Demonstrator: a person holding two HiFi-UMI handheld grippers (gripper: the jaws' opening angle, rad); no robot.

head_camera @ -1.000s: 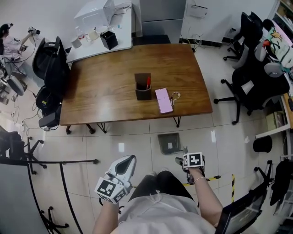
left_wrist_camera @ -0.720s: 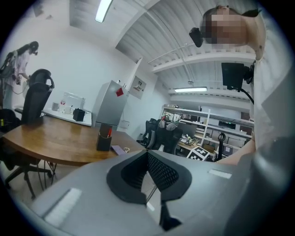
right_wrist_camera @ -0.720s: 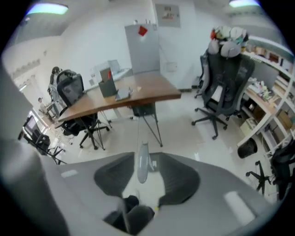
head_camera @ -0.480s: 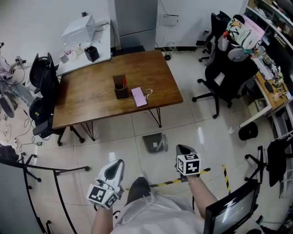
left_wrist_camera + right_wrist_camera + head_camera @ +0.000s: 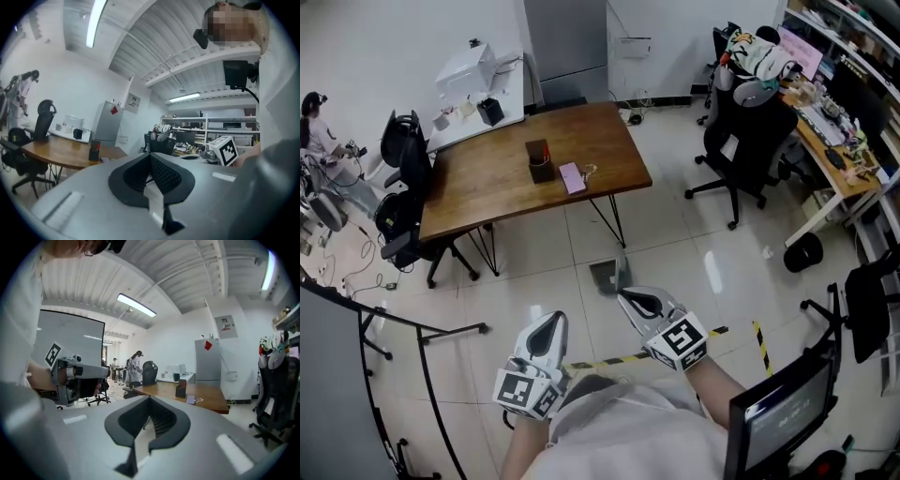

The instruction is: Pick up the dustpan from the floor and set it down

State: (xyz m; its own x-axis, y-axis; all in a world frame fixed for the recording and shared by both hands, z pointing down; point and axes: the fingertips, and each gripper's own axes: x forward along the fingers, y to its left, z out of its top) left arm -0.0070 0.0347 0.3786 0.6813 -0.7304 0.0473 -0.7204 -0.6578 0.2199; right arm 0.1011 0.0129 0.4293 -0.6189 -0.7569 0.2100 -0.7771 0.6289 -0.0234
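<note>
Dustpan [image 5: 606, 277]: on the floor near the table [image 5: 487, 192], just beyond the right gripper [image 5: 628, 298], which I note has snapped from wide open to fully closed on nothing and lifted clear; left gripper [image 5: 551, 323] likewise closed, empty; set-down looks done.

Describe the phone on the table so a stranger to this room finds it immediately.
Find the wooden table in the middle of the room. Near its centre stands a dark square pen holder, and the phone lies just right of it in the head view, toward the near edge. It is the only flat pink rectangle on the table.
</note>
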